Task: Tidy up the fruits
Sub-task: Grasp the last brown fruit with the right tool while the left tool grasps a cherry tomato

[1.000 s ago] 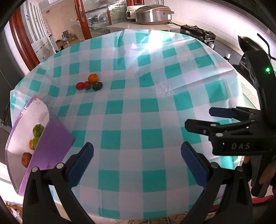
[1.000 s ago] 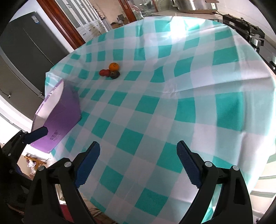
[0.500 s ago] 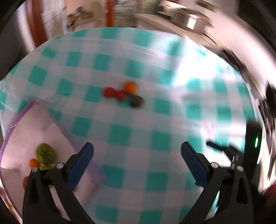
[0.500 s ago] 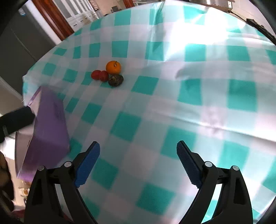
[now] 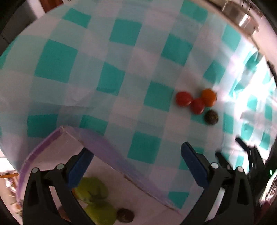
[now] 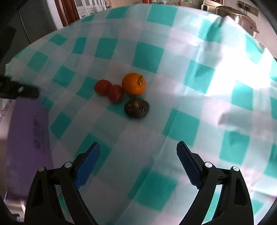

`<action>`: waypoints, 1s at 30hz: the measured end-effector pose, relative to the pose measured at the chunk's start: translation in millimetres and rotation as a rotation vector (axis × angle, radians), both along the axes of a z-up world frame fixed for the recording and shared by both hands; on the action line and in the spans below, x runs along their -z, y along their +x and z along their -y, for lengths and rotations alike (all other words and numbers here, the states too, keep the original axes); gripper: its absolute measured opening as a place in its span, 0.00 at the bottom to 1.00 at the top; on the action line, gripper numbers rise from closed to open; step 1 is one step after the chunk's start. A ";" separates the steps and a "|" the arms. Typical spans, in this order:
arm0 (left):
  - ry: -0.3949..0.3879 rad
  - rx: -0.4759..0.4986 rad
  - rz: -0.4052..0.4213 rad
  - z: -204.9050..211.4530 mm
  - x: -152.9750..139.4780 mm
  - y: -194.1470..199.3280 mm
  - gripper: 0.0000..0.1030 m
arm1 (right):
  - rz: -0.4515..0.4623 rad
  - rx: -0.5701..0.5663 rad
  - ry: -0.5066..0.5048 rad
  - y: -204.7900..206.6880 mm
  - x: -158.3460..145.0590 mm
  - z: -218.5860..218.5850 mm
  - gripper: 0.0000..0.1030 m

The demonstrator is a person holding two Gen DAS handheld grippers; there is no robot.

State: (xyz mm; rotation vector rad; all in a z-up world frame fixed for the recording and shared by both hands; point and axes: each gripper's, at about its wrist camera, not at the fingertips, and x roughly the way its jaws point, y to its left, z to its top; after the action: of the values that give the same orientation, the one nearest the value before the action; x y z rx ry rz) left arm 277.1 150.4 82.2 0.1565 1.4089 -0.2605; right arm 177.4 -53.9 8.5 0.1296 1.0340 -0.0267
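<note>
Four fruits lie together on the checked tablecloth: an orange (image 6: 133, 84), two red fruits (image 6: 102, 87) (image 6: 115, 93) and a dark brown fruit (image 6: 136, 108). My right gripper (image 6: 137, 154) hangs a little in front of them, its jaws closing slightly but wide apart, nothing between them. My left gripper (image 5: 136, 157) points straight down over the corner of the purple box (image 5: 110, 152), open and empty. Inside the box lie green fruits (image 5: 91, 187) and a dark one (image 5: 125, 214). The loose fruits, orange (image 5: 208, 97) included, lie up and right of the left gripper.
The teal and white checked tablecloth (image 6: 181, 124) covers a round table. The purple box (image 6: 27, 131) stands at the table's left edge in the right wrist view. A steel cooker (image 6: 237, 15) sits on a counter behind. The right gripper's tip (image 5: 242, 145) shows at right.
Both grippers have swept toward the fruits and lower. The left one now hangs over the box corner, turned down. The fruit cluster looms larger in the right wrist view.
</note>
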 end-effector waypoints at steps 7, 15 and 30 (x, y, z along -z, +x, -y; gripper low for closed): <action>0.139 0.086 -0.113 3.7 -11.0 -8.8 0.98 | -0.013 -0.014 -0.053 42.4 18.9 2.2 0.78; 0.101 0.374 0.239 28.4 -99.9 -69.0 0.96 | 0.017 -0.072 -0.103 64.9 29.3 -9.2 0.73; 0.108 0.686 -0.114 113.8 63.2 52.4 0.70 | -0.004 0.008 0.023 4.9 28.6 13.8 0.42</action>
State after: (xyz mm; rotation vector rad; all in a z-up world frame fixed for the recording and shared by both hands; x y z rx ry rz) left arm 329.5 36.6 18.9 0.7275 1.4453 -0.7664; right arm 182.3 -67.7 -20.1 0.1545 1.0383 -0.0230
